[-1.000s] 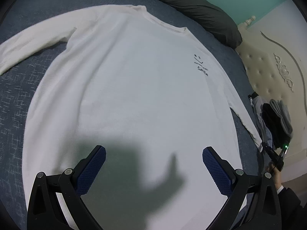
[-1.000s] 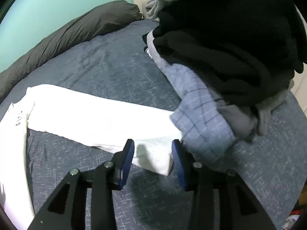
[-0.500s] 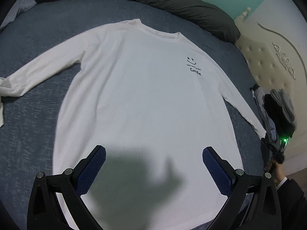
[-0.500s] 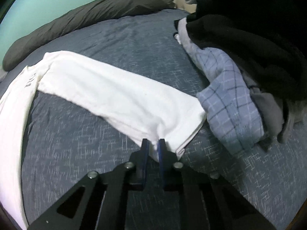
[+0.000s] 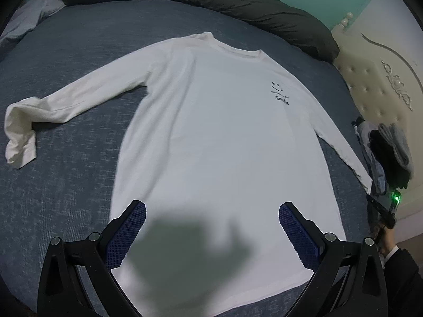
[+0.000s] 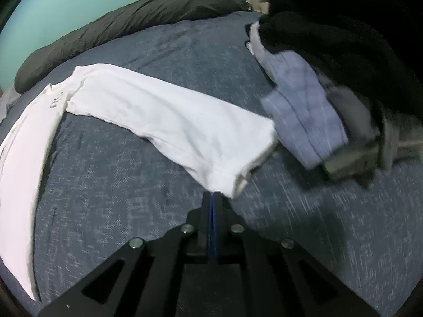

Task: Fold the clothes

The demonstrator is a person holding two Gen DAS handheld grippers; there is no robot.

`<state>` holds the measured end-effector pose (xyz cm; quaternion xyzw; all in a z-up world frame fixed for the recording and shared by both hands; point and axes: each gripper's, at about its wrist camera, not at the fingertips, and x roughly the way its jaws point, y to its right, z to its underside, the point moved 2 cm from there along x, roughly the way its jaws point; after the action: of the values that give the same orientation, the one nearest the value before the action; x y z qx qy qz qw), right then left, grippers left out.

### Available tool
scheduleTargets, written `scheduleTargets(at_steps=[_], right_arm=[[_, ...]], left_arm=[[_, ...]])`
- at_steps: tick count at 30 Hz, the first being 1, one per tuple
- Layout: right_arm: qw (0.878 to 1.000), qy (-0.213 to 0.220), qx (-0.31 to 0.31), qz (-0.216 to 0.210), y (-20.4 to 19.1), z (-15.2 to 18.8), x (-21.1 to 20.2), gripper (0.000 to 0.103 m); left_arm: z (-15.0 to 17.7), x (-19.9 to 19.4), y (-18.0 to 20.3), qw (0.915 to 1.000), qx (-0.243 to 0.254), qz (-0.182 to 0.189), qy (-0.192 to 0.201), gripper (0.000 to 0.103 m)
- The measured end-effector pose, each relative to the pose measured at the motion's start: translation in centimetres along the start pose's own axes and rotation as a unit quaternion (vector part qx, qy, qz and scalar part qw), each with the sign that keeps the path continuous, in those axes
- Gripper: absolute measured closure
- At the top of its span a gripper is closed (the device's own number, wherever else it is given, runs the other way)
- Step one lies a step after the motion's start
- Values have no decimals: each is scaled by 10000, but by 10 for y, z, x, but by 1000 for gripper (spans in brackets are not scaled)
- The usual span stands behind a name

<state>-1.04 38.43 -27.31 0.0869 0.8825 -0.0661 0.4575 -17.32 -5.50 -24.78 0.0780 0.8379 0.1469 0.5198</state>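
Change since earlier frames: the right gripper (image 6: 213, 194), seen a second ago with its jaws apart around the sleeve cuff (image 6: 238, 179), is now found pressed together on that cuff; the left wrist view has drawn back, so that the whole shirt is taken in.
Right gripper: jaws fully together, the cuff edge of the right-hand sleeve (image 6: 169, 116) pinched between them.
Left gripper (image 5: 211, 235): jaws wide apart, nothing held, poised above the lower body of the shirt.
Location of garment: the white long-sleeved shirt (image 5: 224, 137) is laid flat, front up, on the blue-grey bed (image 5: 66, 198), neckline toward the dark pillow (image 5: 238, 8).
Appearance: plain white, with a small black smiley print (image 5: 277, 92) at the chest; few creases are noted on the body. The far sleeve (image 5: 87, 97) is stretched out sideways, its cuff end doubled back on itself.
Handling: judged light, soft and limp; no shape will be kept once lifted, and drag along the bedcover is to be expected. Hold is best taken at cuffs, hem corners and shoulder seams.
Adjacent items: a pile of dark and checked clothes (image 6: 317, 79) lies just beside the gripped cuff; snagging is a risk.
Stage: body unfolded, sleeves still out.
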Motion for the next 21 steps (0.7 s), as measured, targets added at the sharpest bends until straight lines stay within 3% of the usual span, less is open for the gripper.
scheduleTargets(at_steps=[7, 16, 21], right_arm=[[9991, 73, 312, -260, -2, 4, -24, 102], [9959, 228, -271, -838, -86, -9, -63, 102], [9937, 210, -482, -991, -123, -17, -67, 102]], left_arm=[[1, -16, -32, 9994, -343, 7, 50, 0], [-3, -39, -126, 9932, -1068, -359, 290, 0], [-12, -58, -181, 9886, -1201, -749, 506, 0]])
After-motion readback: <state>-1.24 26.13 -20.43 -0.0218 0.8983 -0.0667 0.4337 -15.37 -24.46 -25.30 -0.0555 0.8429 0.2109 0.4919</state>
